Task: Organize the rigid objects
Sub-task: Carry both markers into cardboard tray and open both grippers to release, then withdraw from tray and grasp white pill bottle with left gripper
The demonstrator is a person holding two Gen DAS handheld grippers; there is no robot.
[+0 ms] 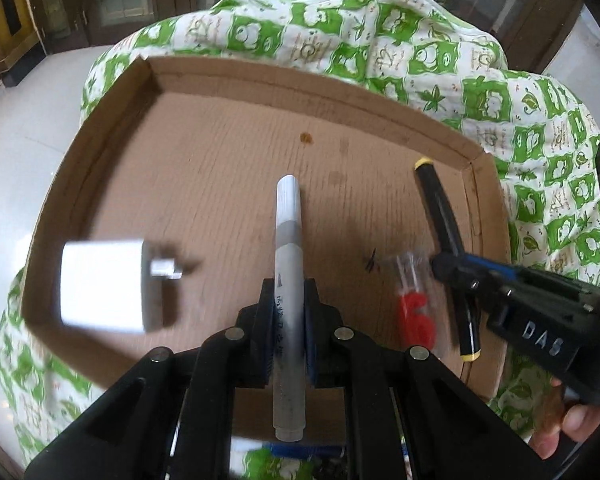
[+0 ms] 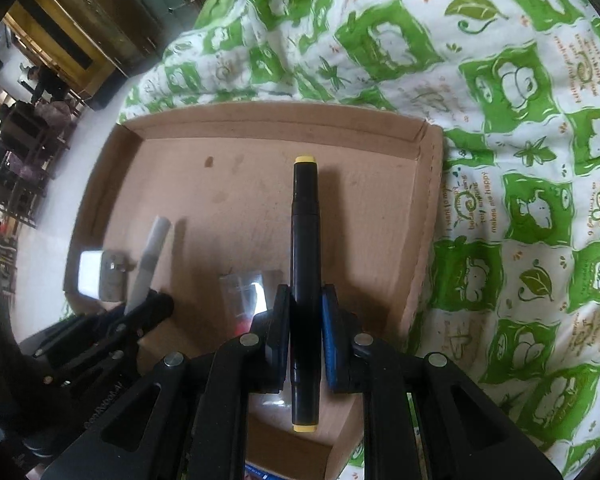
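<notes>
Nearest the left camera, the left hand-held gripper (image 1: 288,312), black with blue pads, is clamped around a slim grey cylindrical marker (image 1: 287,280) printed with dark characters. Beside it on the right, the right hand-held gripper (image 2: 305,316) pinches a black marker with yellow ends (image 2: 305,264), a straight smooth barrel. Both markers hang above a shallow brown cardboard tray (image 2: 260,120) with low folded walls and a faintly stained floor. Inside the tray lie a white boxy plug adapter (image 1: 104,286) with a grey metal face, and a small clear packet holding something red (image 1: 414,304), blurred. Beyond and beneath the tray spreads a crumpled cloth (image 2: 520,160), white with green cartoon squares and leaves.
</notes>
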